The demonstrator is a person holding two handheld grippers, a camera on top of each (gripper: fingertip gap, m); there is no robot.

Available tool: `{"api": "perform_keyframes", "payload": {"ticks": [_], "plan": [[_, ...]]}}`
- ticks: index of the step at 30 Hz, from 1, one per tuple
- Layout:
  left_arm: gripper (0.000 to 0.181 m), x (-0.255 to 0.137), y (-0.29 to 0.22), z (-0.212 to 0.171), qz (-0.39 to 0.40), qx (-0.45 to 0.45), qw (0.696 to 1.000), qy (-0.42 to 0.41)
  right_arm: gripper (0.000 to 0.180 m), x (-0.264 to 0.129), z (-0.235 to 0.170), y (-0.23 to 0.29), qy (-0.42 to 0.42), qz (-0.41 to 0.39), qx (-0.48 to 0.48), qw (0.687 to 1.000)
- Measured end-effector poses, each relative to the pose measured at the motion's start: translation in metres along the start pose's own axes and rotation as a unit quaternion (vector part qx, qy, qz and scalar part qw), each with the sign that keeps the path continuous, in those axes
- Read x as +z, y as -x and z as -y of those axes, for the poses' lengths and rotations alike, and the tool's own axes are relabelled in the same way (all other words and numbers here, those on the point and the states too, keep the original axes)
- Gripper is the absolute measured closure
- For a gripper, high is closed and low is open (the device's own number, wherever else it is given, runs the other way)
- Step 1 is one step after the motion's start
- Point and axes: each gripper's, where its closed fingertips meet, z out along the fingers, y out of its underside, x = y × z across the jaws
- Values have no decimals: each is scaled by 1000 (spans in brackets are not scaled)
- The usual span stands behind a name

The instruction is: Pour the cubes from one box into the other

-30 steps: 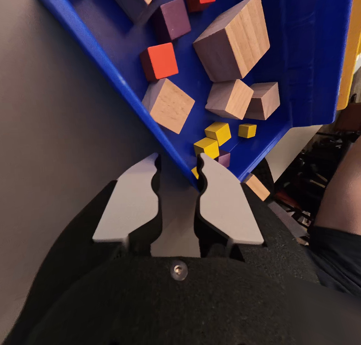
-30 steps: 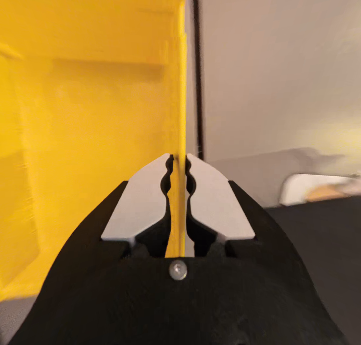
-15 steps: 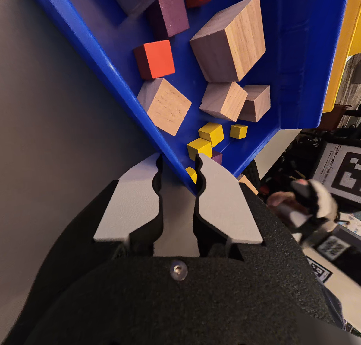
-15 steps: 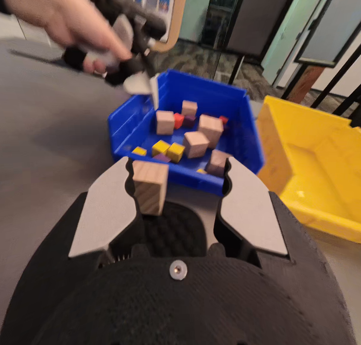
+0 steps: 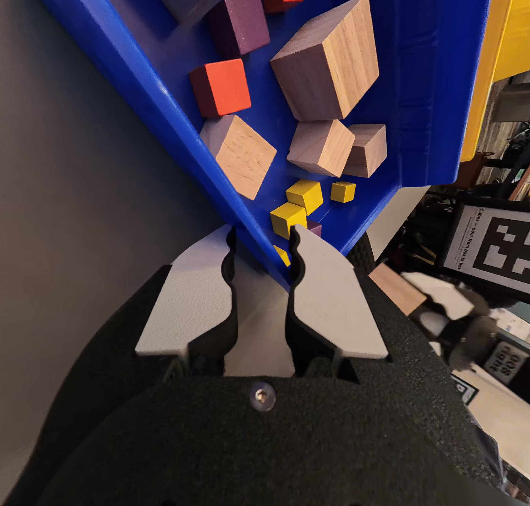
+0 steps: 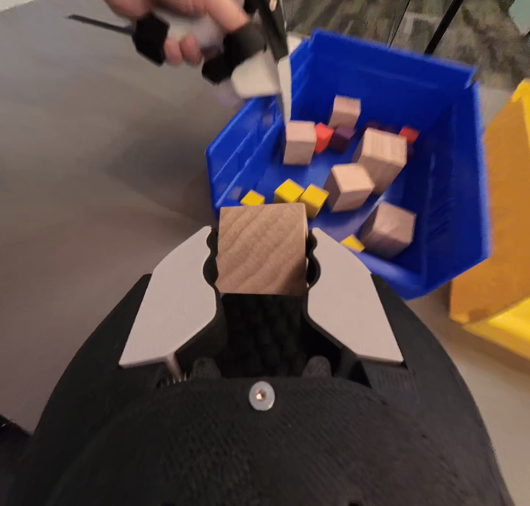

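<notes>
Blue plastic fills most of the left wrist view: the blue box (image 5: 415, 70) sits on the grey table (image 5: 71, 176), and the left gripper (image 5: 261, 231) straddles its side wall, one finger outside and one inside, the jaws a little apart around the wall; whether they press it I cannot tell. Inside the box lie plain wooden cubes (image 5: 324, 59), an orange-red cube (image 5: 220, 86), a purple cube (image 5: 239, 22) and small yellow cubes (image 5: 304, 195) gathered toward the corner nearest the gripper. In the right wrist view the right gripper (image 6: 261, 229) is clamped on a wooden cube (image 6: 261, 248), held between its fingers just in front of the blue box's near low wall. The yellow box (image 6: 499, 234) stands just beside the blue one on its far side from the left gripper, and no cubes show in the part of it that is visible. A framed card with a black-and-white marker (image 5: 487, 245) stands past the table's edge in the left wrist view.
</notes>
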Motion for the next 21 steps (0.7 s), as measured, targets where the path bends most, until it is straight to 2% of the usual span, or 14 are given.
{"api": "perform_keyframes", "payload": {"ticks": [3, 6, 8, 12, 21], "plan": [[143, 3, 0, -1, -6, -4, 1000, 13, 120, 17, 23, -30, 35, -2, -34, 999], [138, 10, -2, -6, -25, -22, 999, 34, 120, 59, 32, -35, 110, 74, -37, 990], [134, 16, -4, -9, -37, -36, 998, 46, 120, 89, 42, -30, 126, 128, -34, 983], [137, 15, -1, -8, -29, -41, 997, 51, 120, 133, 34, -32, 168, 152, -72, 971], [139, 13, 4, -4, -44, -53, 996, 60, 120, 141, 32, -42, 159, 161, -126, 966]]}}
